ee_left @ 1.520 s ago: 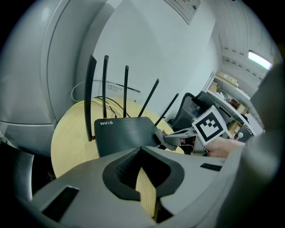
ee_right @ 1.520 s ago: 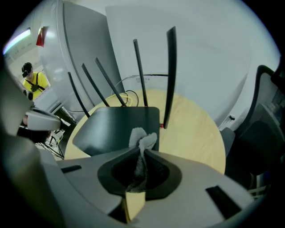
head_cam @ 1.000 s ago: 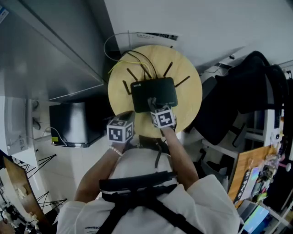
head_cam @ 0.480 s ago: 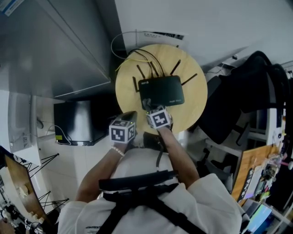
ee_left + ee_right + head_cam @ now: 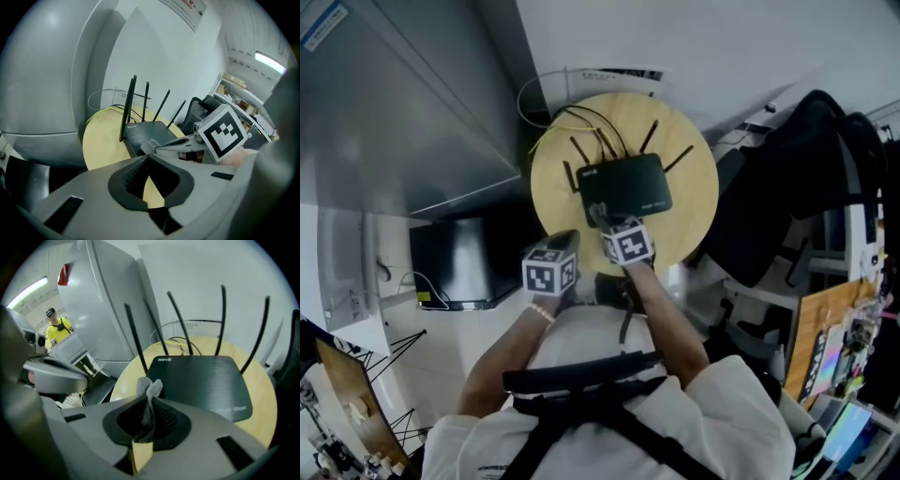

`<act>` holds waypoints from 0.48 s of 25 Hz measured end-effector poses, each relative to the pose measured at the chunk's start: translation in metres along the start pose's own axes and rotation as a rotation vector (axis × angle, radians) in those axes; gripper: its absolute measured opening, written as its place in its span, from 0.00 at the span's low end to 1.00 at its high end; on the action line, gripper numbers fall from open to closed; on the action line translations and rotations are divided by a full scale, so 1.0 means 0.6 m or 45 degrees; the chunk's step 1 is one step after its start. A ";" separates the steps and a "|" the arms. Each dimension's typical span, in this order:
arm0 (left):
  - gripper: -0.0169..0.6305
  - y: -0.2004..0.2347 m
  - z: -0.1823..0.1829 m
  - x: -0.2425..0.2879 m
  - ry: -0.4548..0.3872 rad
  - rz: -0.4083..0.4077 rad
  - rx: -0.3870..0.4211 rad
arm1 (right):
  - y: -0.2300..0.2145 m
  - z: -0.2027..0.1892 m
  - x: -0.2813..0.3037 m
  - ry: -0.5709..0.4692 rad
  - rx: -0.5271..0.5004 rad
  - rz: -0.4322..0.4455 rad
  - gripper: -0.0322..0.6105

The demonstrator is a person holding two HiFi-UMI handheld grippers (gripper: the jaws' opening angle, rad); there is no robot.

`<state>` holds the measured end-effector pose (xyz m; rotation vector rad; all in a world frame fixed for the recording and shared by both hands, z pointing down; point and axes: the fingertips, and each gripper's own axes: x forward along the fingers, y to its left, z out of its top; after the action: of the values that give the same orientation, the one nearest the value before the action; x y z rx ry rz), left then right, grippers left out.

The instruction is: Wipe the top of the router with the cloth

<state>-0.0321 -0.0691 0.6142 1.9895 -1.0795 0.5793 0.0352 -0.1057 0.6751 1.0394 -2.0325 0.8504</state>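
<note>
A black router (image 5: 623,187) with several upright antennas lies on a round wooden table (image 5: 694,220). My right gripper (image 5: 600,216) is at the router's near left edge and is shut on a small grey cloth (image 5: 150,389); the cloth sticks up between the jaws just short of the router (image 5: 201,383). My left gripper (image 5: 563,240) hovers over the table's near left rim, shut with nothing in it. The left gripper view shows the router (image 5: 150,132), with the cloth (image 5: 146,146) at its near corner.
A grey metal cabinet (image 5: 403,103) stands to the left, with a black box (image 5: 455,258) under it. A black office chair (image 5: 787,187) is close on the right. Yellow and black cables (image 5: 567,117) run behind the router. A person in yellow (image 5: 58,326) stands far off.
The right gripper with the cloth has shifted a little left along the router's near edge. The left gripper has stayed by the table's rim.
</note>
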 end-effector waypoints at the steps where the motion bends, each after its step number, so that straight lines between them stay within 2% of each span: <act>1: 0.02 -0.008 0.003 0.006 0.003 -0.013 0.008 | -0.017 0.000 -0.012 -0.015 0.027 -0.015 0.11; 5: 0.02 -0.051 0.017 0.038 0.015 -0.080 0.051 | -0.099 -0.015 -0.063 -0.056 0.164 -0.066 0.11; 12: 0.02 -0.126 0.035 0.103 0.047 -0.173 0.114 | -0.245 -0.045 -0.136 -0.094 0.257 -0.215 0.11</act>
<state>0.0654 -0.0911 0.6132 2.1027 -0.9018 0.5987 0.2042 -0.1200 0.6594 1.3515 -1.9155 0.9543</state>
